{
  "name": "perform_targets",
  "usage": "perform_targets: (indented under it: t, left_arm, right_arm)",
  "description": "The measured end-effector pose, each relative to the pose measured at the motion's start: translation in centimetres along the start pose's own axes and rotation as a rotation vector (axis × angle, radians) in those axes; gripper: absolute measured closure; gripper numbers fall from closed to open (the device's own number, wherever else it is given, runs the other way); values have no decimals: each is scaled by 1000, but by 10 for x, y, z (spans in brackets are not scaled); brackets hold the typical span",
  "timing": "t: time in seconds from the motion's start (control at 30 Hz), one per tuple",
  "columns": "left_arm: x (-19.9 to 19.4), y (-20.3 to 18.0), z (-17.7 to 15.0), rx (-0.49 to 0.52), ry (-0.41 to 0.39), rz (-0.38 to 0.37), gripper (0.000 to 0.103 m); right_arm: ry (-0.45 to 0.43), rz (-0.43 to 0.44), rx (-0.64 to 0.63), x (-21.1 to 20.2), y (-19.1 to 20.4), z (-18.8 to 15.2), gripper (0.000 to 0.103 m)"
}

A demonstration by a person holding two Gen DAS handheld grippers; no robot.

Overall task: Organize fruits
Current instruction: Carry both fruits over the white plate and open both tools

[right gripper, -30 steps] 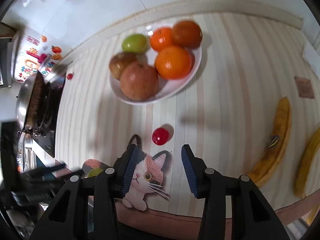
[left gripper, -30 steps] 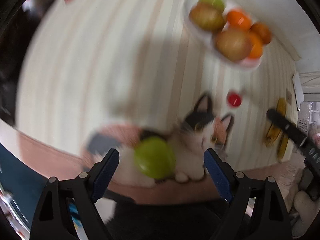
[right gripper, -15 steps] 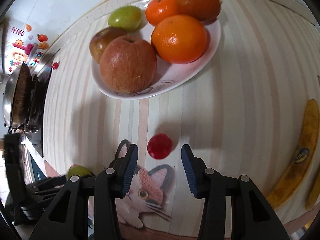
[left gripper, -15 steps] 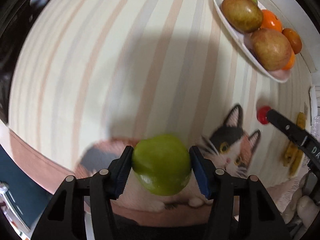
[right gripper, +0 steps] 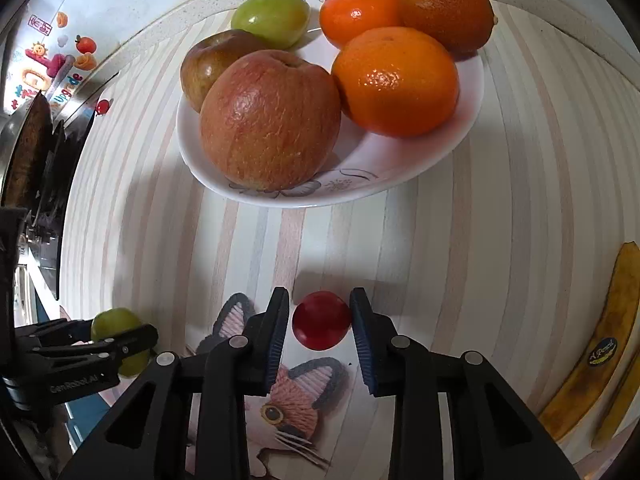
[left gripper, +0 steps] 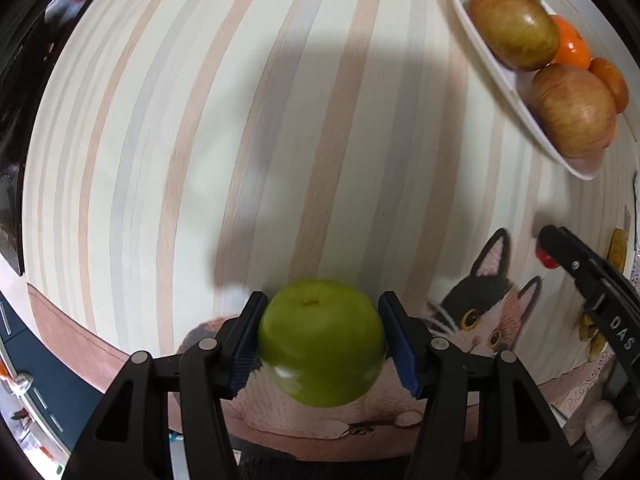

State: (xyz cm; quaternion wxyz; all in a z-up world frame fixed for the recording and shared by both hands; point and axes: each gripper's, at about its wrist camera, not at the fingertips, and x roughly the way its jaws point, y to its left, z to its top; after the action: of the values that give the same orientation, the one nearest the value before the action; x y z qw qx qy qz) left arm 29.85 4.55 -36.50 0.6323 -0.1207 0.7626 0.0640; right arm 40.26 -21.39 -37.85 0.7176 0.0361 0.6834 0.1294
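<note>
My left gripper (left gripper: 320,338) is shut on a green apple (left gripper: 322,342), held just above the striped cloth near its front edge; it also shows in the right wrist view (right gripper: 116,334). My right gripper (right gripper: 320,322) is open, its blue pads either side of a small red fruit (right gripper: 321,320) that lies on the cloth, with small gaps on both sides. A white plate (right gripper: 360,176) farther back holds two red apples, a green fruit and three oranges; it also shows in the left wrist view (left gripper: 516,108).
Two bananas (right gripper: 600,344) lie at the right on the cloth. A cat picture (left gripper: 480,316) is printed near the front edge. A stove with a pan (right gripper: 28,152) stands at the left. A small red item (right gripper: 103,106) lies near the stove.
My left gripper closed on the green apple and lifted it a little. My right gripper moved forward and down until the red fruit sits between its pads.
</note>
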Motion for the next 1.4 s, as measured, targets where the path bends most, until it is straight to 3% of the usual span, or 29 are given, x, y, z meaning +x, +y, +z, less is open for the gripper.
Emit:
perform_targets:
  t: [0.3, 0.6, 0.83, 1.0, 1.17, 1.4]
  left_arm:
    - [-6, 7, -2, 16, -18, 1, 49]
    - [-44, -19, -1, 55, -84, -61, 49]
    - [-116, -72, 49, 144, -190, -178, 49]
    - [-141, -121, 112, 226, -234, -173, 49]
    - [-127, -147, 161, 291, -181, -163, 49]
    - [-93, -166, 183, 311, -52, -142, 49]
  right_arm:
    - [-27, -34, -45, -4, 1, -12, 72]
    - [-105, 27, 18, -39, -15, -13, 72]
    - [-189, 86, 80, -78, -32, 15, 72]
    - [-198, 84, 100, -70, -38, 39, 72]
    - [-191, 100, 125, -59, -39, 51, 72]
    - [-193, 138, 182, -52, -43, 52, 72]
